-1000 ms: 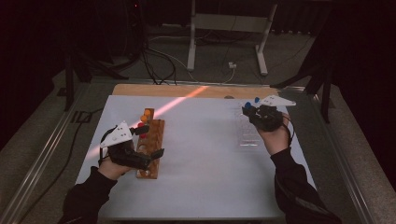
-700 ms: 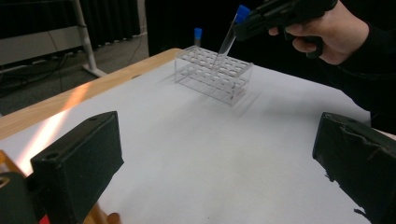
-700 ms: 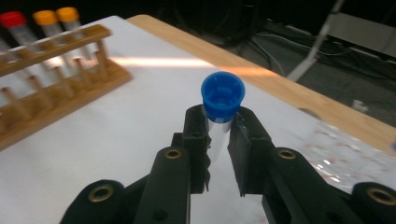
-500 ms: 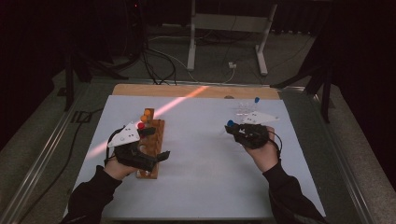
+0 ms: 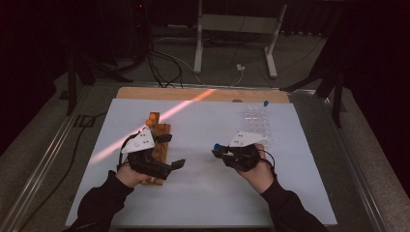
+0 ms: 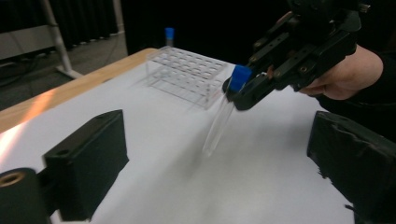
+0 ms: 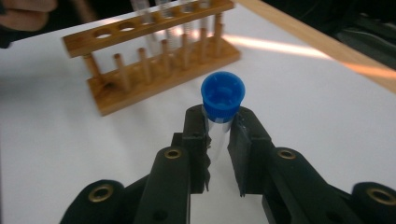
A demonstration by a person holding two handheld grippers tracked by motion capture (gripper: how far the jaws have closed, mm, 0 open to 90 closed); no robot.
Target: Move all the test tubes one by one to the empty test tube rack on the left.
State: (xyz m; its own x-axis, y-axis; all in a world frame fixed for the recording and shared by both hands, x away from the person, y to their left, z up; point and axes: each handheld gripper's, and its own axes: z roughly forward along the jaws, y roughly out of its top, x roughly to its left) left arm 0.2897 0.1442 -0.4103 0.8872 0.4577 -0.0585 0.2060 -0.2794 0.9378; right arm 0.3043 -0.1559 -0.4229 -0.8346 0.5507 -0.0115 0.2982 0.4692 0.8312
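Your right claw is clamped tight on a blue-capped tube, gripping just below the cap, with the tube hanging tilted above the bare middle of the bench. The clear rack sits at the far right with one blue-capped tube standing at its far edge. The wooden rack waits on the left, some tubes standing in it and a few near holes open.

Your left claw rests by the near end of that wooden rack; its jaws have just been closing a little yet stand wide, nothing between them.

This looks like the carry step, clear rack to wooden one. Next you need to bring the tube upright over a free hole, then lower it straight in before letting go.
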